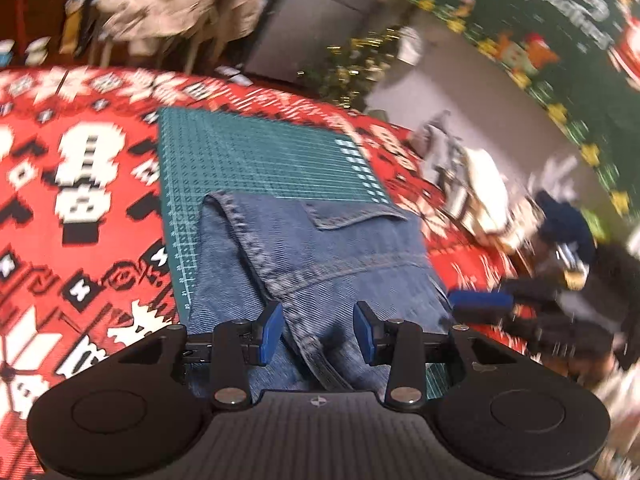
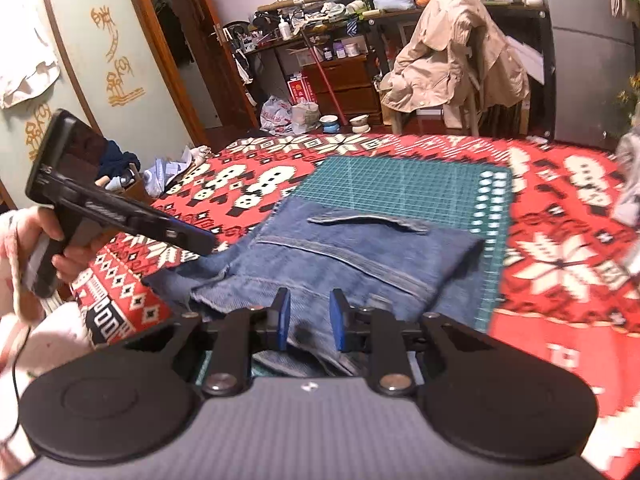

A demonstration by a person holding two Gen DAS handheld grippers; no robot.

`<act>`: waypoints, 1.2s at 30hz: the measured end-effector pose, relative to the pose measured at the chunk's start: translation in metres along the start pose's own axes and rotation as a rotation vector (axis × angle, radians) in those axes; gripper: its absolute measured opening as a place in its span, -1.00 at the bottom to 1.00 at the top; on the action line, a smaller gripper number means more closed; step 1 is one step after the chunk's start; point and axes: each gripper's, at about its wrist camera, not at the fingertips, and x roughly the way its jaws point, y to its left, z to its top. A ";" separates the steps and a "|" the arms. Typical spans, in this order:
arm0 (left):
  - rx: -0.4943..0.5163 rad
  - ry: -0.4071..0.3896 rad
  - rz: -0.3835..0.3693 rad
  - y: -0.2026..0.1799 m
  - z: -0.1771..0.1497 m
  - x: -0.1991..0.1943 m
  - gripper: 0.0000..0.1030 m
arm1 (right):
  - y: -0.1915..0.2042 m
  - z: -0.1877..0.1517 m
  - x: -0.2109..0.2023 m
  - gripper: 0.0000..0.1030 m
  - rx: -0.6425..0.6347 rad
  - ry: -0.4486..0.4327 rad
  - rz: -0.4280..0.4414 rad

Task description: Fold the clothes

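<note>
Folded blue jeans (image 1: 320, 256) lie on a green cutting mat (image 1: 256, 156) over a red patterned cloth. My left gripper (image 1: 318, 332) is open and empty just above the near part of the jeans. My right gripper (image 2: 307, 320) is open with a narrower gap, empty, over the near edge of the jeans (image 2: 360, 256). The right gripper's blue fingertip shows at the jeans' right edge in the left wrist view (image 1: 480, 300). The left gripper (image 2: 188, 236), held in a hand, shows at the jeans' left side in the right wrist view.
The red patterned cloth (image 2: 560, 248) covers the surface around the green mat (image 2: 416, 188). A chair draped with a beige coat (image 2: 452, 60) stands beyond the far edge. Cluttered shelves and bags (image 2: 288, 112) line the back wall. Loose items (image 1: 480, 188) lie to the right.
</note>
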 end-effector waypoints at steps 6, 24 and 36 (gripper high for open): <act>-0.154 -0.037 -0.014 0.031 0.002 0.003 -0.26 | -0.006 -0.014 0.026 -0.60 0.048 0.093 0.012; -0.333 -0.096 -0.147 0.061 0.032 0.030 -0.84 | -0.122 -0.001 0.022 -0.25 0.521 -0.031 -0.007; -0.470 -0.087 -0.243 0.079 0.019 0.031 -0.34 | -0.118 -0.005 0.051 -0.18 0.541 0.034 0.115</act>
